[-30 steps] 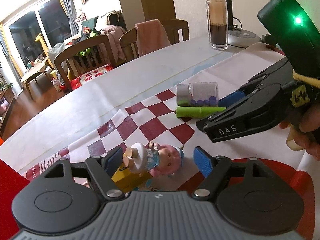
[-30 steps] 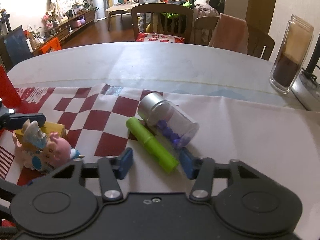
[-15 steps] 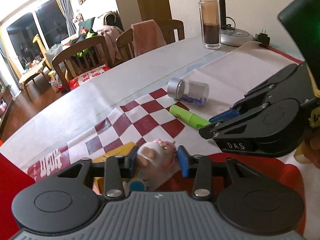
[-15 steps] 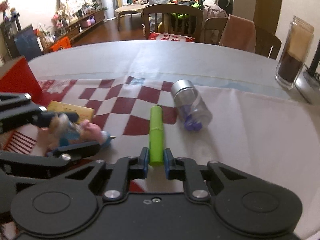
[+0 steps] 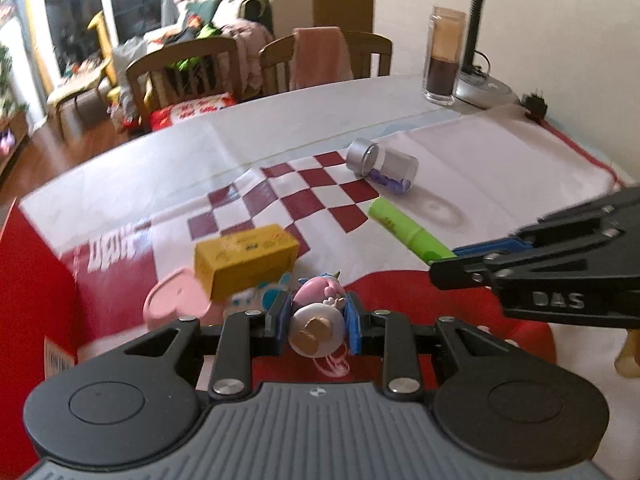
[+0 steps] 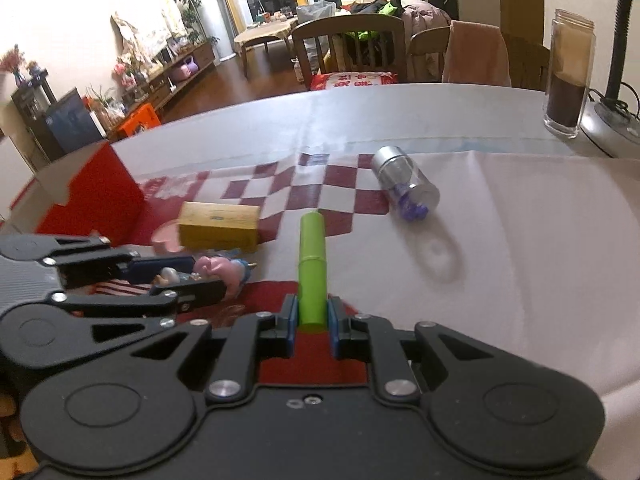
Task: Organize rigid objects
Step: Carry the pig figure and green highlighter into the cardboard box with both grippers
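the left hand-held gripper (image 5: 316,326) was pinching the pink toy figure (image 5: 318,320) between its blue pads, its jaws having just been closing onto it, with the figure's round base facing the camera and its pink head pointing away. the right hand-held gripper (image 6: 313,318) was pressed tight on the near end of the green marker (image 6: 312,266), which stuck straight out ahead of the jaws, its far end over the chequered cloth (image 6: 340,196). both things looked lifted just off the desk (image 6: 400,120), though the fisheye views did not make the clearance sure. still lying on the cloth were the yellow box (image 5: 246,258), resting partly on a pink heart-shaped piece (image 5: 176,300) at the near left, and the clear jar with purple bits (image 5: 384,164) on its side farther off to the right. a red box (image 6: 94,196) stood at the left edge, and it seemed the likely place for the things to go, though that was only a guess. to do the carry well, each grip wanted to stay firm and the wrists level: the marker was held by one end only, so a quick swing might lever it loose, and the figure's rounded body could twist between the pads. the two tools sat close together, so moving them apart first would keep them from knocking.
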Motion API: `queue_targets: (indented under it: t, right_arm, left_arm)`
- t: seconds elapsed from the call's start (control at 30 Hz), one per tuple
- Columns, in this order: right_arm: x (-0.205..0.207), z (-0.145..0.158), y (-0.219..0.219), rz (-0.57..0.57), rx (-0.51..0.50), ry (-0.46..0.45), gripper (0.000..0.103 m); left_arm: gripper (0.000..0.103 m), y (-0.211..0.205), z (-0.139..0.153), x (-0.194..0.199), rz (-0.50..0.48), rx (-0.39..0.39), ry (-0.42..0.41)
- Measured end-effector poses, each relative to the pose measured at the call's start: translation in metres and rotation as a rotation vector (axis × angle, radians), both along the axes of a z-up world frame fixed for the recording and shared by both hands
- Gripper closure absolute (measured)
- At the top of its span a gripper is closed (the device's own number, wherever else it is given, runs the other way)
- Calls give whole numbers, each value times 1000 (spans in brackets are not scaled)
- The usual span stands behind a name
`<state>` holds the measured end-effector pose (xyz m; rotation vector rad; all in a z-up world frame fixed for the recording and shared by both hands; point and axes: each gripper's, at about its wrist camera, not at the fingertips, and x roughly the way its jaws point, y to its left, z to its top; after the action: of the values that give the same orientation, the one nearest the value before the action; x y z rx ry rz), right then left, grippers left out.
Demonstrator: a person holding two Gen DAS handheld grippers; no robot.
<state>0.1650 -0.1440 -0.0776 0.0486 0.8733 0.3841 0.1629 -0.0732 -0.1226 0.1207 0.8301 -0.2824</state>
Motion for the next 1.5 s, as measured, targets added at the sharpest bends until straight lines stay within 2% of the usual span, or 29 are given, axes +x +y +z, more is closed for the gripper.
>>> queue_targets:
  t: [0.23,0.5,1.03,1.5]
  right_arm:
    - [-28,20,12,18,21,-3,89]
    - [-52,45,46,66,9,-29,89]
    - [-68,89,133,165,-3,-114,89]
    - [-58,92,222,252,-41,-130,89]
  left_arm:
    - [75,29,20,-23,90,-104,30]
    - [75,56,56,-52,137,-156,-34]
    - [75,145,109,-85,230,-178,-156]
    - [75,238,120,-93,321,-163,-200]
